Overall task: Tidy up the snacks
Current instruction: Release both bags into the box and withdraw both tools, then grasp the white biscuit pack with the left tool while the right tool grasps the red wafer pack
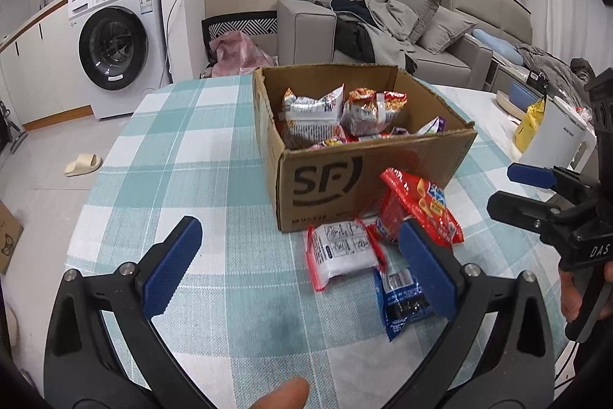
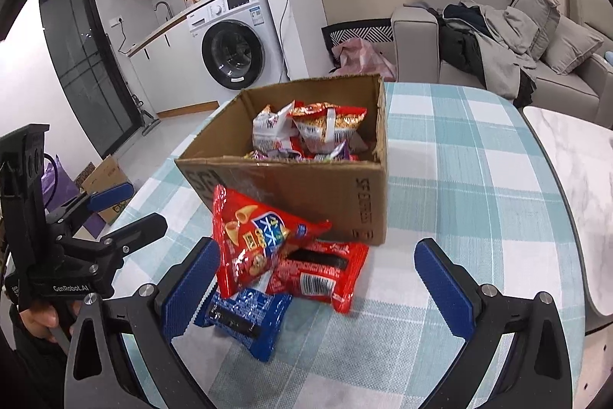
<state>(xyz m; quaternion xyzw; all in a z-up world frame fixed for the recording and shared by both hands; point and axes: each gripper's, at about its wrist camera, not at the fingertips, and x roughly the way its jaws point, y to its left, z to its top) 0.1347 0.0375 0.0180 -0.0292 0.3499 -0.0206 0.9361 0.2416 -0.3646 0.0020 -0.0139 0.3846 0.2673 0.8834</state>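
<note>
Now the left hand-held gripper (image 1: 300, 261) hangs above the desk (image 1: 184, 148) with its blue ribbed pads spread wide and nothing between them. Just ahead of its right pad lie three glossy, crinkled packets: a white-backed red packet (image 1: 339, 252) with its long axis toward the cardboard box (image 1: 364, 171), a blue packet (image 2: 245, 317) nearer the gripper, and a red cone-snack bag (image 2: 256, 240) leaning tilted against the box wall. The open, matte brown box holds more packets. The right hand-held gripper (image 2: 318, 288) is also spread, with the three packets just in front, toward its left pad.
</note>
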